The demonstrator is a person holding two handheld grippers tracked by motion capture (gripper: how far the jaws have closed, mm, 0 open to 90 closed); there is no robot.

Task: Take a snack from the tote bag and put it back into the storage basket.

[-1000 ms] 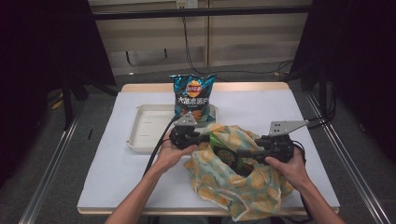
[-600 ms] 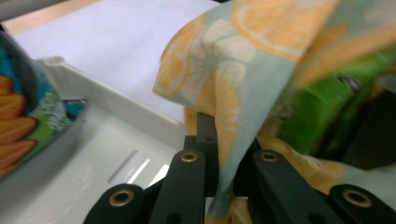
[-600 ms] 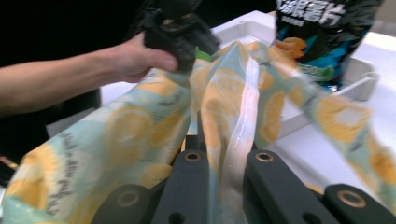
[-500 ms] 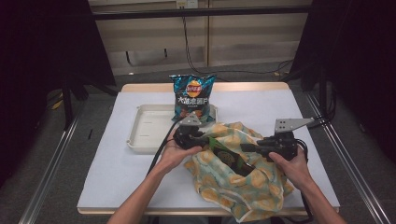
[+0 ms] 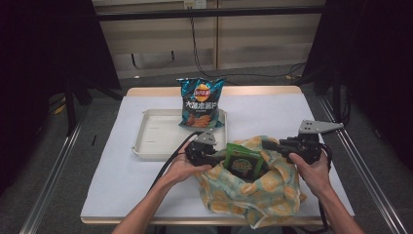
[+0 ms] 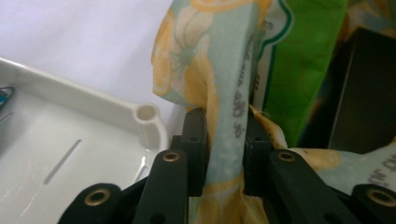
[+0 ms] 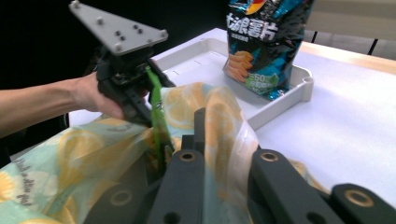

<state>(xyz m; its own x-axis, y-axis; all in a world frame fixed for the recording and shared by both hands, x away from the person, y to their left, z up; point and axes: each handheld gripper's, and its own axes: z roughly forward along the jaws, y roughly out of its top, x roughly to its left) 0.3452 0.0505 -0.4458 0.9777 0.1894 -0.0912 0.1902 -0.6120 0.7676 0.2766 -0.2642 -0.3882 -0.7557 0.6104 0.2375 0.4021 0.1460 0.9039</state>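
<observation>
A lemon-print bag (image 5: 263,195) lies at the table's front, its mouth held wide between both grippers. My left gripper (image 5: 220,157) grips the bag's left rim (image 6: 219,70). Its jaws (image 6: 226,135) have just been opening a little, but the pads still pinch the fabric. My right gripper (image 5: 270,145) is shut on the right rim, with fabric folded between its jaws (image 7: 224,135). A green snack pack (image 5: 243,163) stands upright inside the mouth, and its edge (image 7: 156,112) sits beside the left gripper (image 7: 140,93). The green pack (image 6: 303,70) rises just behind the pinched rim.
A white tray (image 5: 156,139) sits behind and left of the bag, its corner (image 6: 147,114) close to my left jaws. A blue chips bag (image 5: 199,102) stands upright at the tray's right end (image 7: 280,112). White table surface (image 5: 272,112) lies behind the bag.
The left gripper has shifted slightly toward the bag and downward. The green pack now stands more plainly upright in the opened mouth. The right hand has barely moved.
</observation>
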